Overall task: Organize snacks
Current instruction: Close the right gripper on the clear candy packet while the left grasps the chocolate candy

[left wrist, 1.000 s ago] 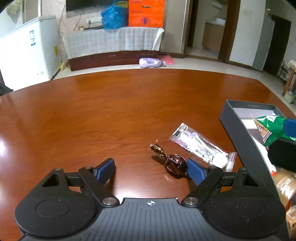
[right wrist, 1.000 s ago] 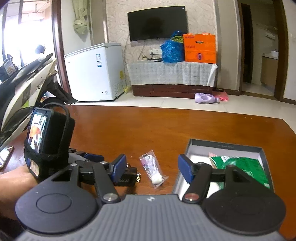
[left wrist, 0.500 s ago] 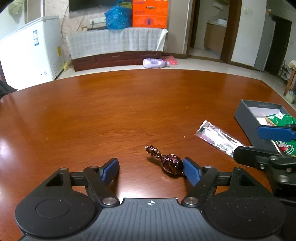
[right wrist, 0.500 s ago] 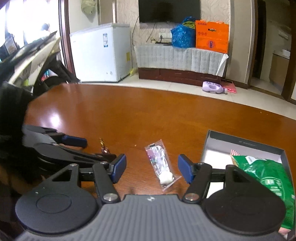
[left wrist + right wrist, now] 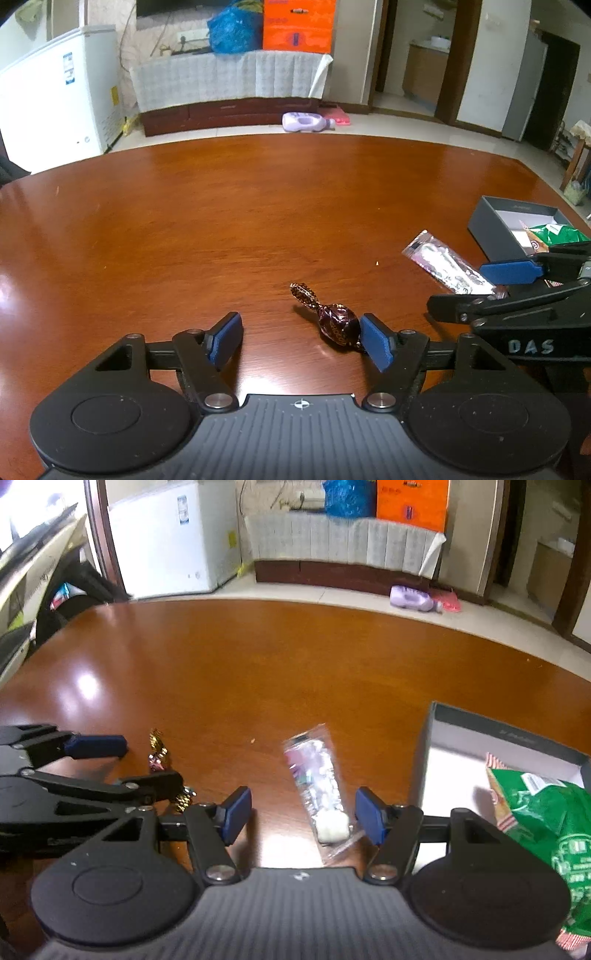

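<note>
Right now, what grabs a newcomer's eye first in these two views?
The dark foil-wrapped candy on the glossy wooden table, sitting between the left tongs, whose jaws are closing with one blue pad right beside it. Next, the clear snack packet lying between the open right tongs. At the table's right edge, a grey box already holds a bright green snack bag.

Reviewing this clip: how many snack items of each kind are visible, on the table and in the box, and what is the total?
Twist-wrapped brown candy, on the table between the closing left gripper's jaws: 1
Clear-wrapped snack packet, on the table between the right gripper's open jaws: 1
Green snack bag, in the grey box: 1
Total: 3. More may lie hidden under the green bag.
</note>
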`<state>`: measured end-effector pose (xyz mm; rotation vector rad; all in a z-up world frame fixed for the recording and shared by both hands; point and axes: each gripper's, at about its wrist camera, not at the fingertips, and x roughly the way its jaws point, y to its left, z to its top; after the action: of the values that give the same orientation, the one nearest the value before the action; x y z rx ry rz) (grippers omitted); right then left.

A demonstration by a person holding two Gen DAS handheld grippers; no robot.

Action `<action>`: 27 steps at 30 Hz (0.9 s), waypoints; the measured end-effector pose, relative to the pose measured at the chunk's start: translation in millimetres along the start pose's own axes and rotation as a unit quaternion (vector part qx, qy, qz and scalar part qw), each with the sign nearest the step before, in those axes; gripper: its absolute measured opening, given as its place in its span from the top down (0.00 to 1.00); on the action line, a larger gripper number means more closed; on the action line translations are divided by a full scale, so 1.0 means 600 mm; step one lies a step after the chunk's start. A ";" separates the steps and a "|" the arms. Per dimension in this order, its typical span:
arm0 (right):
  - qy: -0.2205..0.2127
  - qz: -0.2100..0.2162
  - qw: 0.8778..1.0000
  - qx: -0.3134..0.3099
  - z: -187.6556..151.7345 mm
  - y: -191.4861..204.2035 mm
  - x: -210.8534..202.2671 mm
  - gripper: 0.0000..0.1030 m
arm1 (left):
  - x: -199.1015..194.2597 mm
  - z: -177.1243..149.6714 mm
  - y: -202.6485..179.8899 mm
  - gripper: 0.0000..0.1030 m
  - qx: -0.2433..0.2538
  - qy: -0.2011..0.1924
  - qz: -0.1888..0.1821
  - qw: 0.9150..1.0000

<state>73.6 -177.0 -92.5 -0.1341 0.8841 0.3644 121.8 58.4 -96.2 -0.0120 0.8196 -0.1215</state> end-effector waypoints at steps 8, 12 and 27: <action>0.012 -0.011 1.000 -0.024 0.002 0.024 0.021 0.43 | -0.001 -0.005 -0.003 0.35 0.004 -0.005 -0.001 1.000; 0.011 -0.002 1.000 -0.017 -0.005 0.026 0.018 0.49 | -0.003 -0.009 -0.009 0.42 0.011 -0.006 -0.007 1.000; -0.007 0.027 1.000 -0.007 -0.018 0.028 -0.005 0.82 | -0.013 -0.018 -0.019 0.78 0.020 -0.002 -0.039 0.999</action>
<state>57.7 -165.0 -96.6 -0.1198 0.8737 0.4221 107.3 48.2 -97.2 -0.0061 0.8135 -0.2123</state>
